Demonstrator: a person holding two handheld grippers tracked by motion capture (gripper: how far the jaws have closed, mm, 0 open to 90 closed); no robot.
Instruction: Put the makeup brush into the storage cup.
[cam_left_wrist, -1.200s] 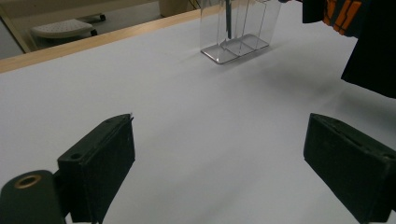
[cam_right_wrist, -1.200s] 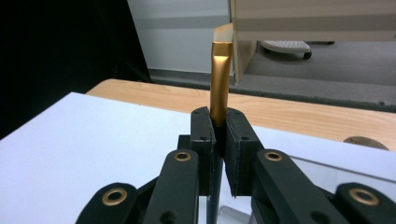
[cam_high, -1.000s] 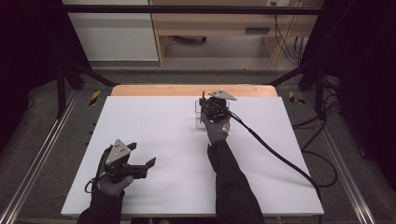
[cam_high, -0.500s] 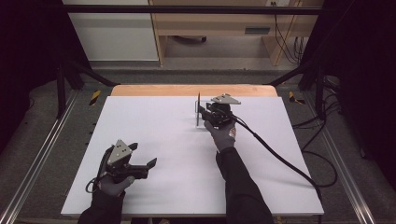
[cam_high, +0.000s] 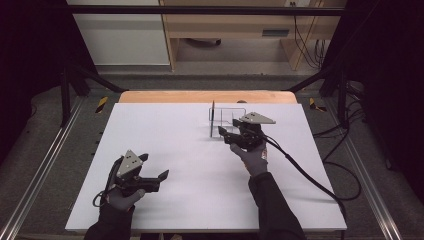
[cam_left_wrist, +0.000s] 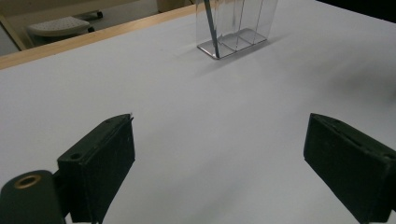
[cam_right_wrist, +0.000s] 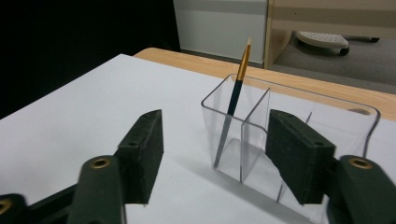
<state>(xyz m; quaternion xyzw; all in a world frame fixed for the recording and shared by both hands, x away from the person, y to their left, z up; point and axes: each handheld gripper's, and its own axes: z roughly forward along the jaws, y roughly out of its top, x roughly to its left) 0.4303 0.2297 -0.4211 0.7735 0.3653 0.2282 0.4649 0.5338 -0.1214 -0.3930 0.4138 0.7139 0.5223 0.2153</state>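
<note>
- Right gripper (cam_high: 226, 134) (cam_right_wrist: 212, 149) held with jaws spread wide, gripping nothing, hovering low over the table (cam_high: 165, 150).
- Just ahead of its jaws: clear holder (cam_high: 227, 122) (cam_right_wrist: 280, 140), a transparent box split by thin walls into compartments, standing upright on the white tabletop.
- In the right gripper view, one jaw to the left of the holder and clear of it; the other jaw in front of the holder's right part, contact there impossible to tell.
- In the holder's leftmost compartment, seen from that gripper: paintbrush (cam_high: 213, 116) (cam_right_wrist: 232, 107), a thin dark handle with a gold band and a pale end uppermost.
- Long axis of the paintbrush close to vertical, tilted a little; lower end down on the compartment floor, upper end rising above the rim and leaning away from the gripper towards the table's far edge.
- Beyond holder and brush: wooden edge (cam_right_wrist: 289, 77) of the table, then the floor.
- Left gripper (cam_high: 150, 179) (cam_left_wrist: 219, 177) well apart from all this, near the table's near left corner, jaws likewise parted wide and empty.
- Far ahead of the left gripper's jaws: the same holder (cam_left_wrist: 236, 28) with the brush's dark shaft (cam_left_wrist: 211, 25) upright in its left end, bare white surface in between.
</note>
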